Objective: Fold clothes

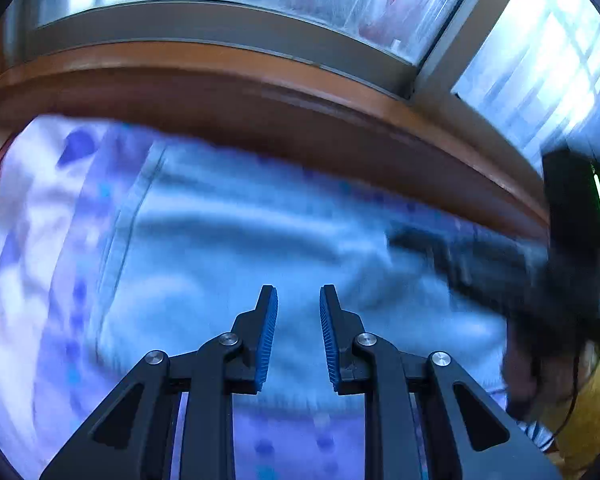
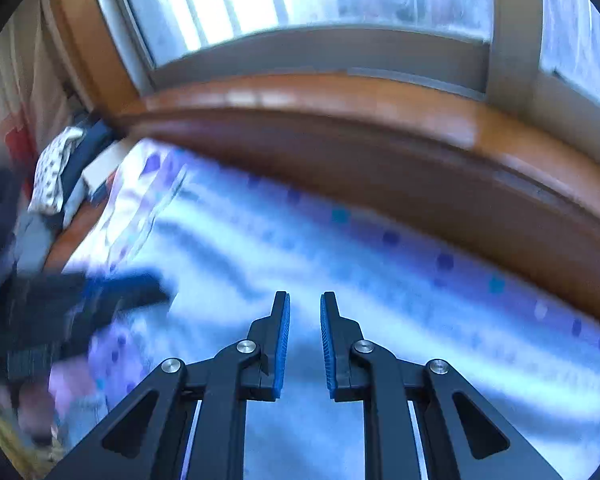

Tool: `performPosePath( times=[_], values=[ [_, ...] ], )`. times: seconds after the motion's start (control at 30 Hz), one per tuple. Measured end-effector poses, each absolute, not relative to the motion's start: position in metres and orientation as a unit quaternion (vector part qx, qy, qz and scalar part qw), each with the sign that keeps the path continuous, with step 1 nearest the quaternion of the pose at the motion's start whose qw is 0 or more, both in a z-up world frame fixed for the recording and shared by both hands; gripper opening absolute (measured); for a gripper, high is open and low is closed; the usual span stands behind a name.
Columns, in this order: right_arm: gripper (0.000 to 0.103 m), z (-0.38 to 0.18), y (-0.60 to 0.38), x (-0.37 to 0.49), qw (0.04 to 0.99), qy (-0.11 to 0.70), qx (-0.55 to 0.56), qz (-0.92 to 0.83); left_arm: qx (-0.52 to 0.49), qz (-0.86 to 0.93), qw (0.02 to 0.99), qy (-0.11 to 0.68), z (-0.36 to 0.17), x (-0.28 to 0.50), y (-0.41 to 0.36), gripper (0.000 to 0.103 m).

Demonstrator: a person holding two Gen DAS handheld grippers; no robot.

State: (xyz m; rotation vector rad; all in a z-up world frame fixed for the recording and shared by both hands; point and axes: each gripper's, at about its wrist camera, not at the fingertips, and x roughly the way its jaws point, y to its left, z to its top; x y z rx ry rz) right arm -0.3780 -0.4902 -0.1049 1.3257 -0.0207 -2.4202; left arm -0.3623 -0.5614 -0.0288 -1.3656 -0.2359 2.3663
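One pale blue garment [image 1: 228, 240] lies spread on a dotted sheet [image 1: 28, 280], below a wooden sill [image 1: 260, 92] and window. Both views are blurred.

Two grippers hover over the cloth. The left gripper [image 1: 298, 300] has its fingers parted with nothing between them. The right gripper [image 2: 305, 304] is likewise released and empty, above the garment [image 2: 300, 240] near its right side. Each gripper also shows as a dark smear in the other's view.

Risks, as I judge them: with the blur hiding hems and edges, a pinch could land mid-panel and bunch the fabric, or catch the sheet [image 2: 440, 264] along with the cloth, dragging it off line.

One small pile of other clothes [image 2: 60, 168] sits at the far left corner, its number unclear.
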Motion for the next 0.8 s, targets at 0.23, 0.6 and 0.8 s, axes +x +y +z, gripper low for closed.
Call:
performPosePath(
  times=[0.23, 0.6, 0.8],
  values=[
    [0.021, -0.135, -0.508, -0.361, 0.191, -0.003, 0.48, -0.856, -0.518, 0.837, 0.166, -0.065, -0.061, -0.416, -0.553, 0.008],
    [0.021, -0.107, -0.483, -0.378, 0.215, -0.06, 0.468, -0.855, -0.519, 0.825, 0.153, -0.162, -0.068, -0.396, -0.599, 0.005],
    [0.029, -0.097, -0.527, -0.428, 0.257, 0.035, 0.459, -0.85, -0.525, 0.828, 0.127, -0.154, -0.076, -0.356, -0.611, 0.006]
  ],
)
